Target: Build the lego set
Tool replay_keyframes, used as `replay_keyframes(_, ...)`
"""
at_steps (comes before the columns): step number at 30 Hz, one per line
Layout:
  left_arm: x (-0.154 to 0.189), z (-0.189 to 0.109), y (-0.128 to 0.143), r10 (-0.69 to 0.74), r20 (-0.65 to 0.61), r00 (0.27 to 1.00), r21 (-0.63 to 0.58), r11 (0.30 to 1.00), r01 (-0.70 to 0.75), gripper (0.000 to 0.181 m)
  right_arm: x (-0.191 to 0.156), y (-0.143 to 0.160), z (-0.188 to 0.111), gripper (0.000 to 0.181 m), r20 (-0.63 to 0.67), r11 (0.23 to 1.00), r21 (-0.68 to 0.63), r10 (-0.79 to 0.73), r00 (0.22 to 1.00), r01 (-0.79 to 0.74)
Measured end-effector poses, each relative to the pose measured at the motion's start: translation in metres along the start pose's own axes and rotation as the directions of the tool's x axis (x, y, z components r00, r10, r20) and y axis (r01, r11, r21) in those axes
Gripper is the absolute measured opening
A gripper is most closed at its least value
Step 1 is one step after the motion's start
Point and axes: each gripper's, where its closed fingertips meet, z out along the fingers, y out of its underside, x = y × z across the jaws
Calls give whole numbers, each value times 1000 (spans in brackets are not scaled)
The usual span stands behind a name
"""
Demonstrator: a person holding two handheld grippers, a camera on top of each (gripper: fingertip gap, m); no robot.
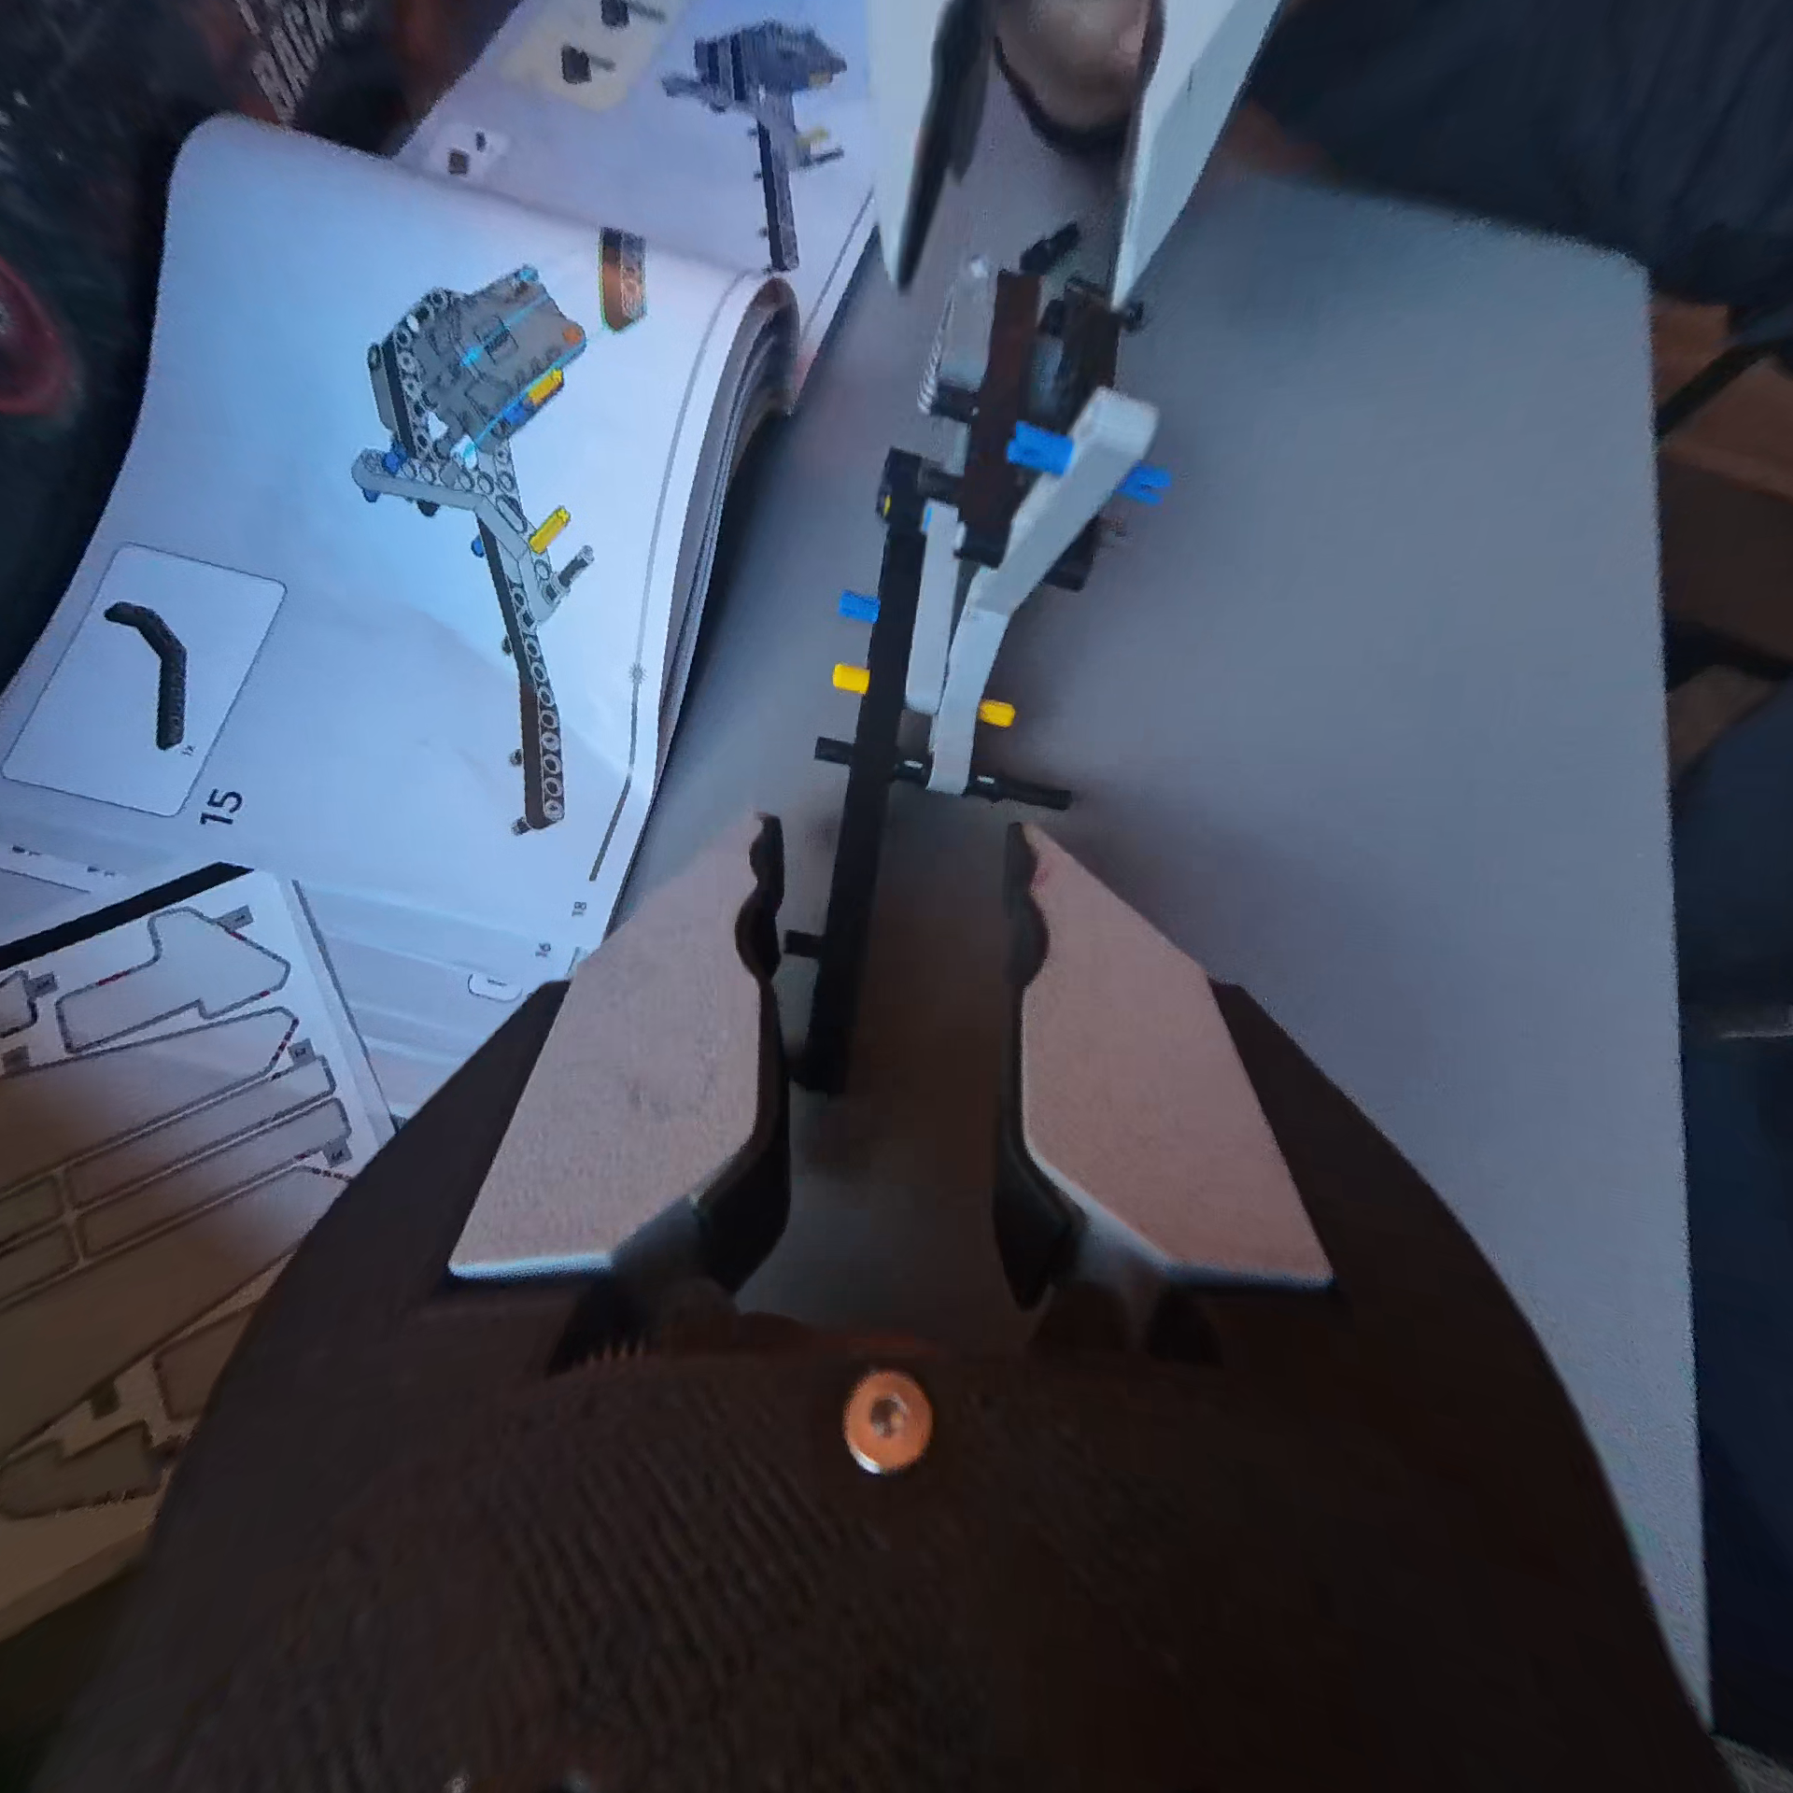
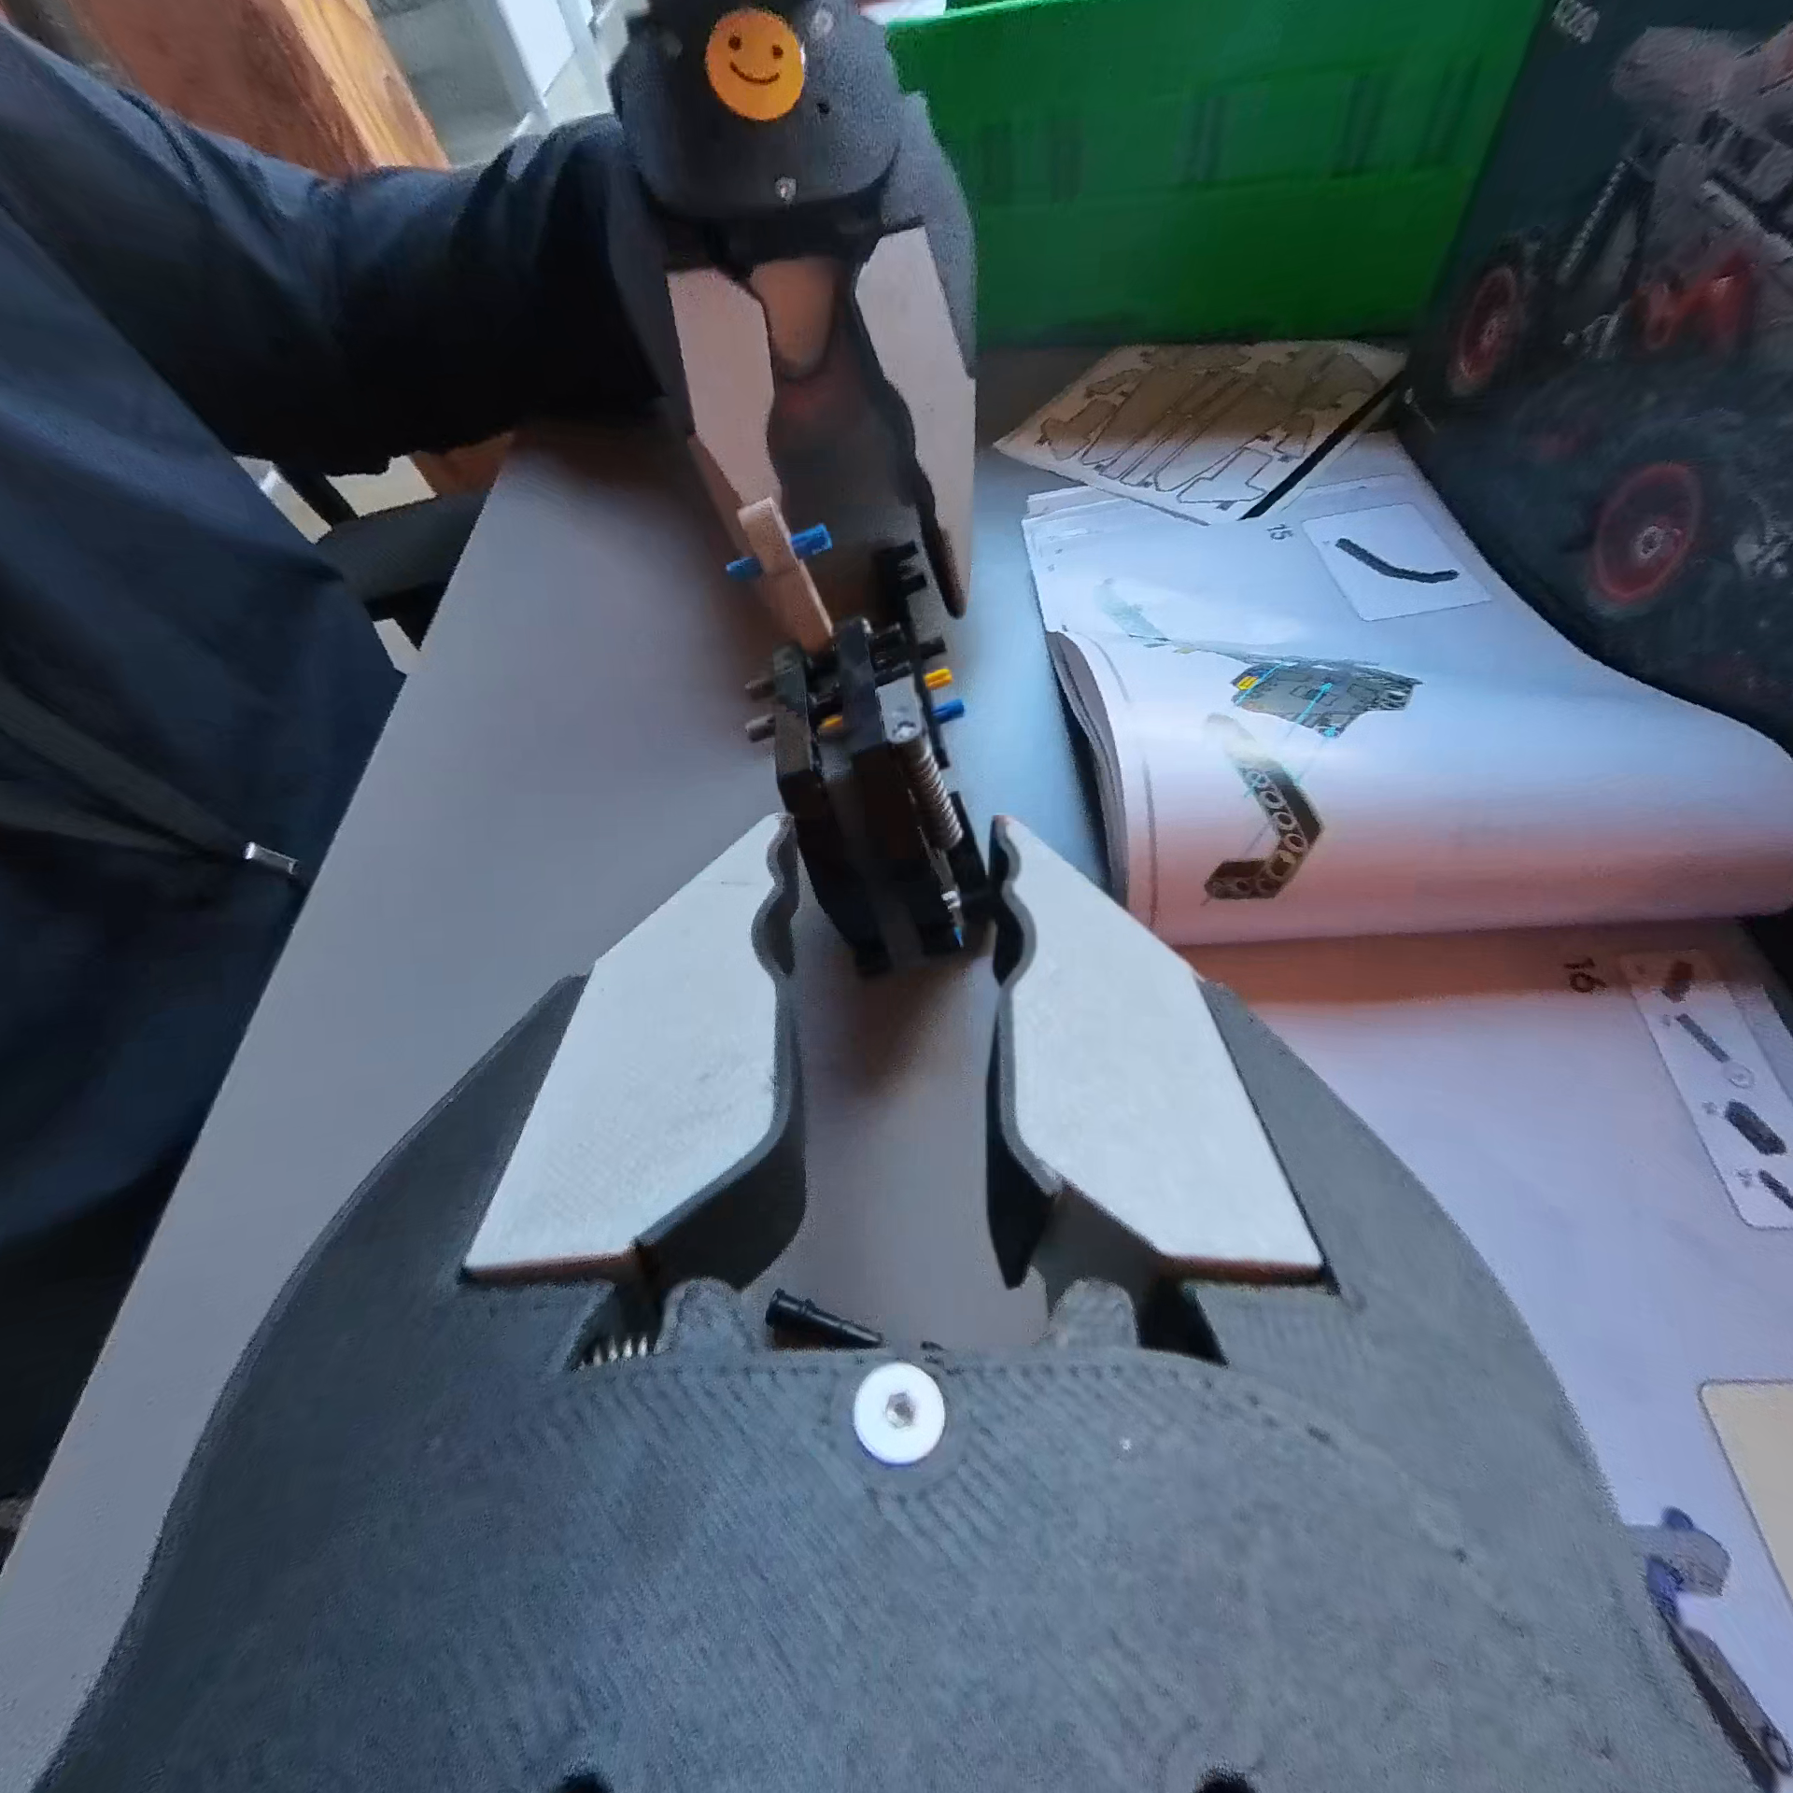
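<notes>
A lego assembly [image 1: 980, 543] stands on edge on the grey table [image 1: 1358, 776]. It has a long black beam [image 1: 859, 873], light grey angled beams, and blue, yellow and black pins. My left gripper [image 1: 893, 873] is open and straddles the beam's near end without clamping it. My right gripper [image 2: 888, 873] is shut on the assembly's thick black block [image 2: 873, 834], which carries a spring. Seen from the right wrist, the left gripper [image 2: 825, 466] faces me over the assembly's far end. Seen from the left wrist, the right gripper's white fingers [image 1: 1155, 146] are at the top.
An open instruction booklet [image 1: 388, 543] lies beside the assembly and shows again in the right wrist view [image 2: 1455, 776]. A sticker sheet [image 1: 165, 1116], a dark set box [image 2: 1649, 388] and a green bin [image 2: 1213, 175] stand beyond it. A loose black pin [image 2: 820, 1320] lies under my right gripper. The table edge [image 1: 1654, 873] is close. Left tips to right tips: about 10 centimetres.
</notes>
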Motion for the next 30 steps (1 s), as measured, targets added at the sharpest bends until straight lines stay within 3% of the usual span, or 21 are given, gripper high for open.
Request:
replay_keyframes(2,2,1,1,17,2,1000,-7,1000,-17,40,0,-8,-9,36,4,998,55,8,1000,-8)
replay_keyframes(4,3,2,2,30,-1,1000,-5,1000,-30,22,1,-20,-19,36,16,991,128,25,1000,-27)
replay_keyframes(7,3,2,1,18,-13,1000,0,1000,-18,33,6,-31,-36,40,-2,975,216,47,999,-45)
replay_keyframes(10,0,-2,1,-26,-16,1000,6,1000,26,32,14,-38,-51,42,-72,961,276,46,996,-25)
replay_keyframes(15,24,-1,13,-62,-176,982,-54,997,53,28,19,-40,-60,42,-126,956,293,42,991,-3)
replay_keyframes(23,9,-16,-27,-26,-38,999,173,984,32,36,27,-39,-59,40,-256,960,264,-23,966,93)
replay_keyframes(30,-7,-17,-29,-105,22,994,210,973,98,37,52,-37,-77,41,-484,946,258,-49,873,196)
